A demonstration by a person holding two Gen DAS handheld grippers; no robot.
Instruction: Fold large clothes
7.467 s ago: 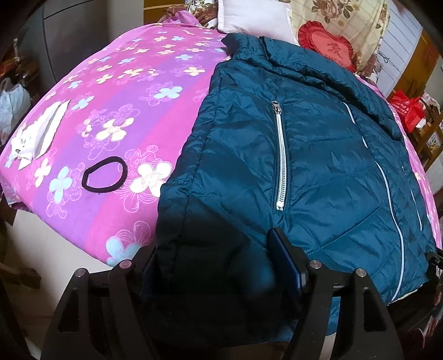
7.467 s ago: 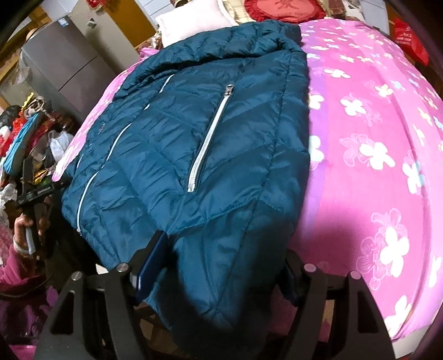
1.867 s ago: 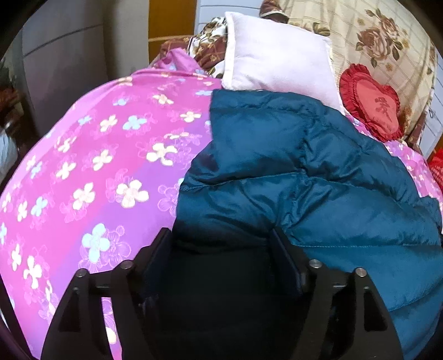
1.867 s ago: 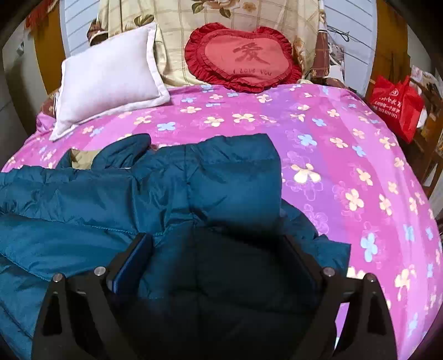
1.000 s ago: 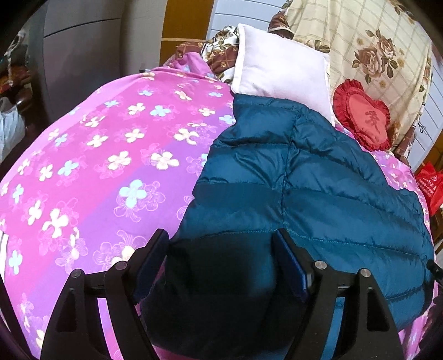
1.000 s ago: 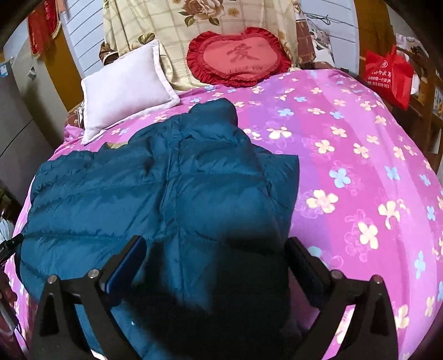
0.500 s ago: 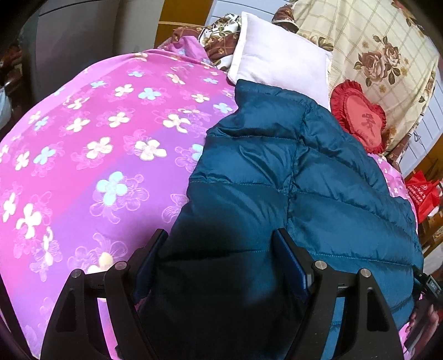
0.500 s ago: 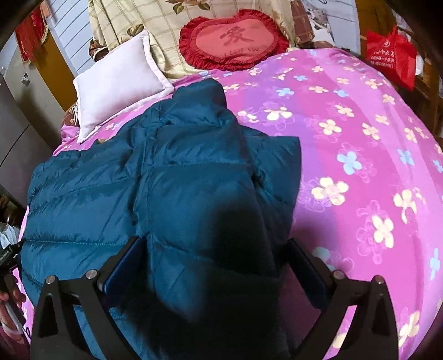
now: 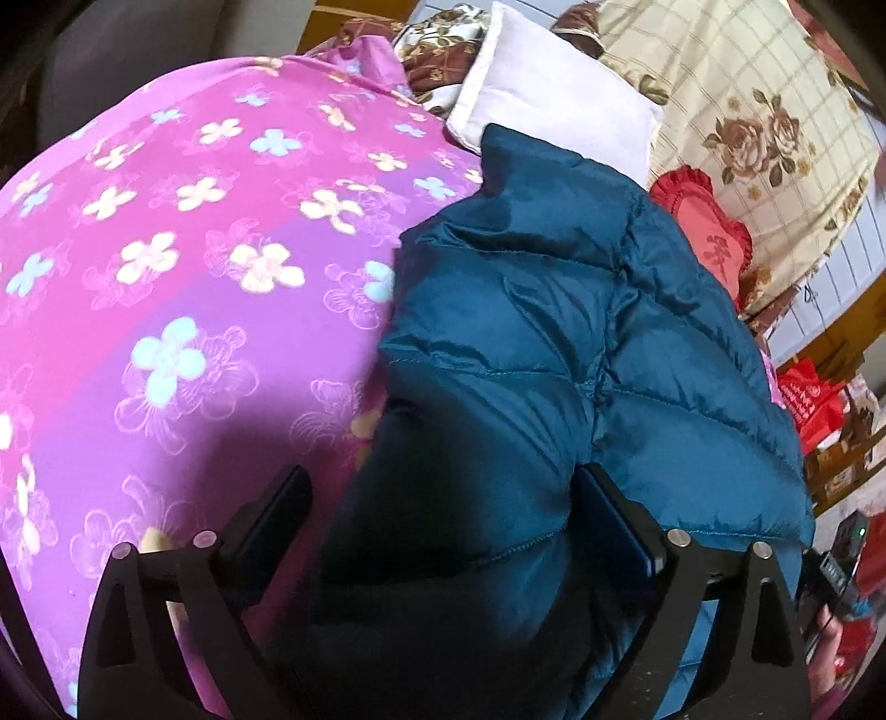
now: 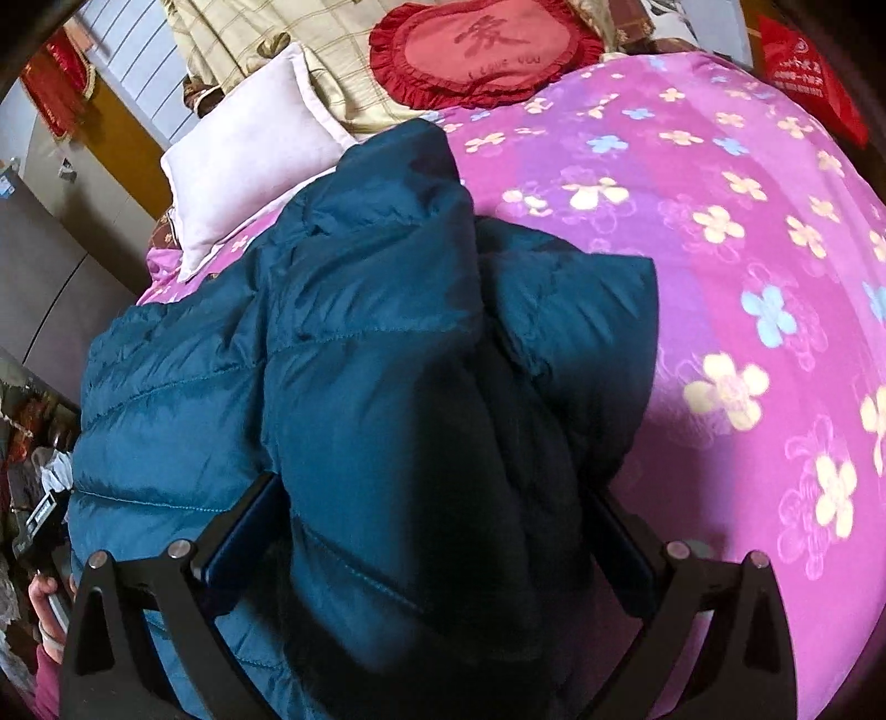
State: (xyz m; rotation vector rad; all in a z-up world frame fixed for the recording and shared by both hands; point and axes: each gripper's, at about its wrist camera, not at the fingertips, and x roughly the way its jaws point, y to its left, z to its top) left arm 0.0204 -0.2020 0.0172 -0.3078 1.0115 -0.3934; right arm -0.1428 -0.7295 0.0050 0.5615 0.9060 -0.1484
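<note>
left gripper low over bed edge, fingers spread wide, jacket fabric bulging between | right gripper same pose, spread wide | jacket folded on pink floral bedspread, by white pillow

One jacket – two pillows.

Clear: floral bedspread left half of frame | Blocked: puffer jacket centre-right; white pillow, heart cushion upper right
</note>
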